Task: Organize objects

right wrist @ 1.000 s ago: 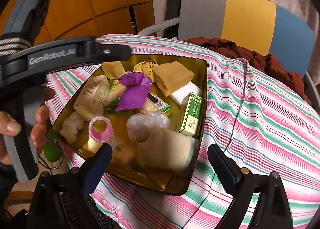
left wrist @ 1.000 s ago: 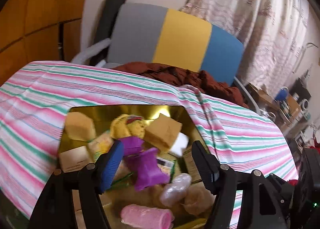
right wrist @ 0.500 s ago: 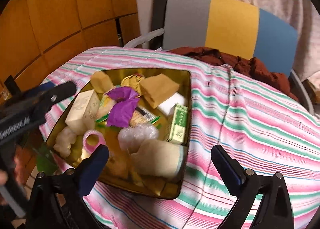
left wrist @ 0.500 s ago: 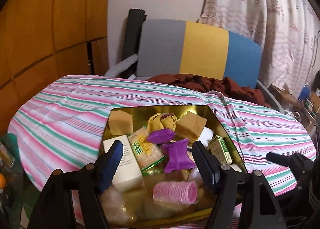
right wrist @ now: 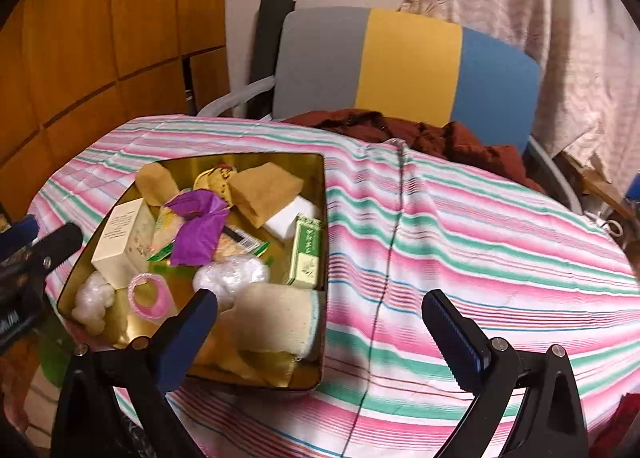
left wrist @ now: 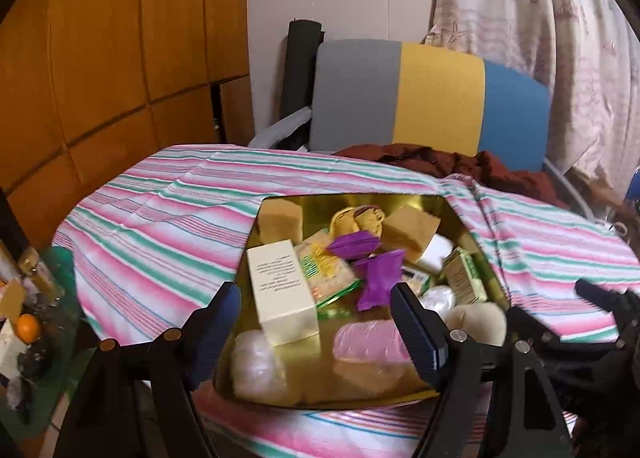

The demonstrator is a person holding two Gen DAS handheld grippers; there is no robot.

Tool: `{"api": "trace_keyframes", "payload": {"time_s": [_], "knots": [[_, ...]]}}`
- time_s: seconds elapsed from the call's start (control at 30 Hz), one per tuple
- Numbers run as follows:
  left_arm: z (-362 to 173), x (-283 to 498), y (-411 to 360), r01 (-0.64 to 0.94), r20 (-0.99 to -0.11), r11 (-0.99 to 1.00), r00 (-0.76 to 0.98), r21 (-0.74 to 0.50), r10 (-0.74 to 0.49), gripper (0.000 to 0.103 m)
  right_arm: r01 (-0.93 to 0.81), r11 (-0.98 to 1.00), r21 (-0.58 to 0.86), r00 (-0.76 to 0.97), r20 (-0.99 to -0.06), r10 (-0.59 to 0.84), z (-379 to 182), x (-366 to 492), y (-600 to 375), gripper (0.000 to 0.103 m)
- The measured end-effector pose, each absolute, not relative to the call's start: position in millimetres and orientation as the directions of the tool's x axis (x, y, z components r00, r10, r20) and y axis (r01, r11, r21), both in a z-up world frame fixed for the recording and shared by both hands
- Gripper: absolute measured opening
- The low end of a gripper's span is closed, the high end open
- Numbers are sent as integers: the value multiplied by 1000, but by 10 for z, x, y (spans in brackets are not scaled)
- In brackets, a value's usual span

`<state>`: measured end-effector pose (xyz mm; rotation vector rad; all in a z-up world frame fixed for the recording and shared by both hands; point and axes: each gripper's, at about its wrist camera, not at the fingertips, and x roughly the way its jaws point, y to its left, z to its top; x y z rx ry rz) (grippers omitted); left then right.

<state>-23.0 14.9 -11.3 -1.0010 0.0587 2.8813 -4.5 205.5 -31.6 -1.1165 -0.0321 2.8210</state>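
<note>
A gold tin tray (left wrist: pixel 466 226) (right wrist: pixel 325 194) sits on the striped tablecloth, full of several small items. Among them are a cream box (left wrist: pixel 280 292) (right wrist: pixel 122 242), purple wrappers (left wrist: pixel 378 276) (right wrist: pixel 198 228), a pink hair roller (left wrist: pixel 370 340) (right wrist: pixel 150 296), tan sponges (left wrist: pixel 410 228) (right wrist: pixel 262 188) and a green box (left wrist: pixel 464 278) (right wrist: pixel 307 254). My left gripper (left wrist: pixel 316 334) is open above the tray's near end, holding nothing. Open and empty too, my right gripper (right wrist: pixel 320 332) straddles the tray's near right corner. The left gripper's tips (right wrist: pixel 44 242) show at the left edge of the right wrist view.
The striped tablecloth (right wrist: pixel 480 242) covers a round table with bare cloth right of the tray. A dark red garment (right wrist: pixel 420 134) lies at the far edge before a grey, yellow and blue chair (right wrist: pixel 404 66). Clutter with an orange (left wrist: pixel 28 328) sits low at left.
Both grippers have drawn back and up from the tray, so more of the table shows. The left gripper has left the purple wrappers and moved toward the tray's near end. Both stayed open.
</note>
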Motion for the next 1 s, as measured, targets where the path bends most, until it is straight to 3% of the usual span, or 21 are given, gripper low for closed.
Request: {"api": "trace_keyframes", "payload": {"time_s": [0.27, 0.57, 0.83, 0.9, 1.0], "knots": [[-94, -89, -2, -97, -588, -992, -799, -77, 124, 78, -117, -991, -65, -743, -657, 131, -193, -77, 2056, 103], [-154, -127, -223, 8, -590, -991, -804, -133, 73, 76, -127, -991, -38, -772, -624, 123, -160, 155, 1994, 103], [-148, -125, -212, 4, -581, -994, -812, -107, 59, 74, -105, -994, -36, -774, -625, 104, -188, 52, 2060, 103], [-153, -142, -212, -7, -587, -993, -806, -122, 78, 65, -90, -995, -34, -771, -631, 91, -224, 63, 2026, 103], [-183, -175, -205, -17, -608, -990, -788, -137, 97, 64, -74, -996, -42, -761, -644, 83, -286, 69, 1978, 103]]}}
